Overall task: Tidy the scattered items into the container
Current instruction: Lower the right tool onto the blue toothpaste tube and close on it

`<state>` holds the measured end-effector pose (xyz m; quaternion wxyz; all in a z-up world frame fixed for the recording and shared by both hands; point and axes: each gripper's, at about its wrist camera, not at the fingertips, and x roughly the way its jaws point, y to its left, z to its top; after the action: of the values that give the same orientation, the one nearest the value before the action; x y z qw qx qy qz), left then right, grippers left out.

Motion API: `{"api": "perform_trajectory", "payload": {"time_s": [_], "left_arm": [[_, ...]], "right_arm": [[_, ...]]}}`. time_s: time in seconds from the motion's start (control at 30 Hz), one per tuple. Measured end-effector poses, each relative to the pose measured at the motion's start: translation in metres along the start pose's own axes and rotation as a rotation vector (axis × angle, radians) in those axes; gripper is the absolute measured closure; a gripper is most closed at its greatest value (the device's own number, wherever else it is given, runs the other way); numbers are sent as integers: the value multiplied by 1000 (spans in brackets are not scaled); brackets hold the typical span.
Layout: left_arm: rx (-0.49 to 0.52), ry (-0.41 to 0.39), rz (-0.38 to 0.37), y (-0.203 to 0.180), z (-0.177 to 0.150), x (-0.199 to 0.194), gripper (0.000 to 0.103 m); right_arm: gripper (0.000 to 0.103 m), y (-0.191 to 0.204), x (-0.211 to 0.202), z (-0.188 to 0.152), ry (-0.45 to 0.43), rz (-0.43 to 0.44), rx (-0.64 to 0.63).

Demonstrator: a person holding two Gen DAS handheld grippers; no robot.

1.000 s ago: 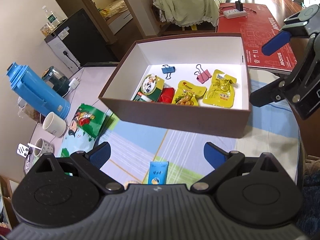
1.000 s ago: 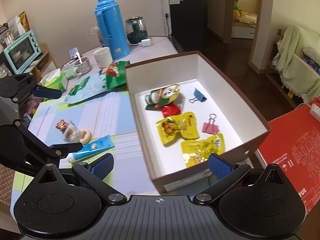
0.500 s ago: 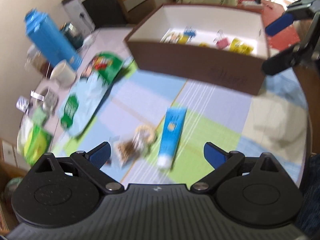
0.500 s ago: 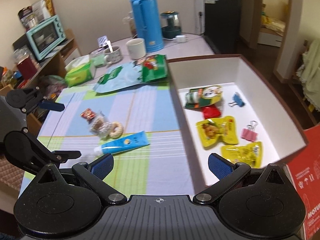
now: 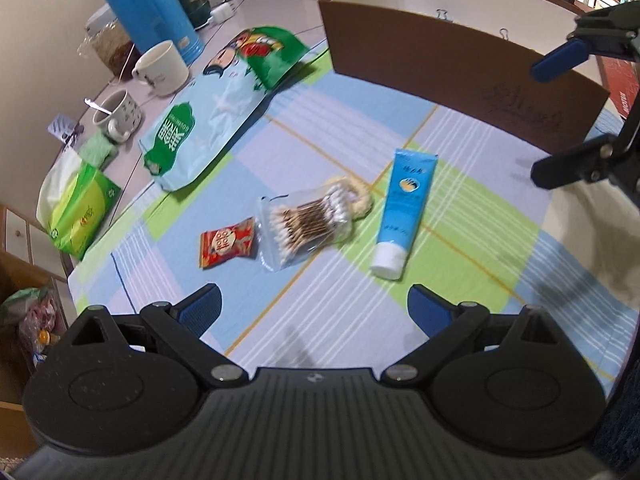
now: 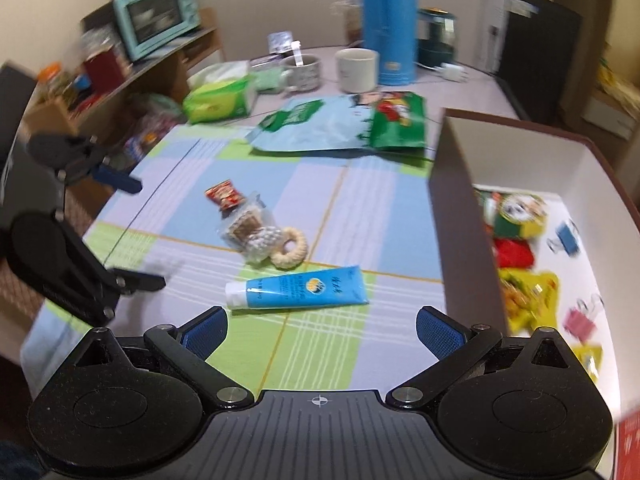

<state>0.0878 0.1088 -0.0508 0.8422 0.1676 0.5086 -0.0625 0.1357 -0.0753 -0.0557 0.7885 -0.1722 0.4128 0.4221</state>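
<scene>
A blue tube [image 5: 404, 204] [image 6: 300, 293] lies on the checked tablecloth, white cap towards me in the left wrist view. Beside it are a clear bag of cotton swabs [image 5: 308, 224] [image 6: 250, 232], a beige ring [image 6: 290, 250] and a small red packet [image 5: 228, 242] [image 6: 225, 195]. The brown box [image 5: 452, 60] [image 6: 460, 200] holds snack packets and binder clips. My left gripper [image 5: 314, 308] [image 6: 120, 228] is open and empty, hovering short of the swab bag. My right gripper [image 6: 322, 330] [image 5: 560, 116] is open and empty, just in front of the tube.
A large light-blue and green bag [image 5: 224, 112] [image 6: 340, 124] lies left of the box. Behind it stand a blue thermos [image 5: 148, 8], a white mug [image 5: 162, 68], a cup with a spoon [image 5: 118, 114] and a green tissue pack [image 5: 78, 204]. The table edge [image 5: 76, 272] is near left.
Both grippers have swung away from the box towards the loose items on the cloth. The tube, swab bag and red packet now sit central in both views.
</scene>
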Motion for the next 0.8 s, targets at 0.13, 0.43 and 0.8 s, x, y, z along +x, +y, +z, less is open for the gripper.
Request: {"api": "perform_trajectory", "payload": {"time_s": [0.13, 0.43, 0.8], "left_arm": [[-13, -3, -15, 11, -3, 7, 5], [9, -22, -69, 32, -12, 21, 9], [22, -12, -136, 49, -16, 44, 14]], "right_arm": [[0, -1, 20, 5, 16, 43, -117], [0, 7, 72, 15, 120, 161, -439], [34, 16, 151, 23, 305, 295, -695]]}}
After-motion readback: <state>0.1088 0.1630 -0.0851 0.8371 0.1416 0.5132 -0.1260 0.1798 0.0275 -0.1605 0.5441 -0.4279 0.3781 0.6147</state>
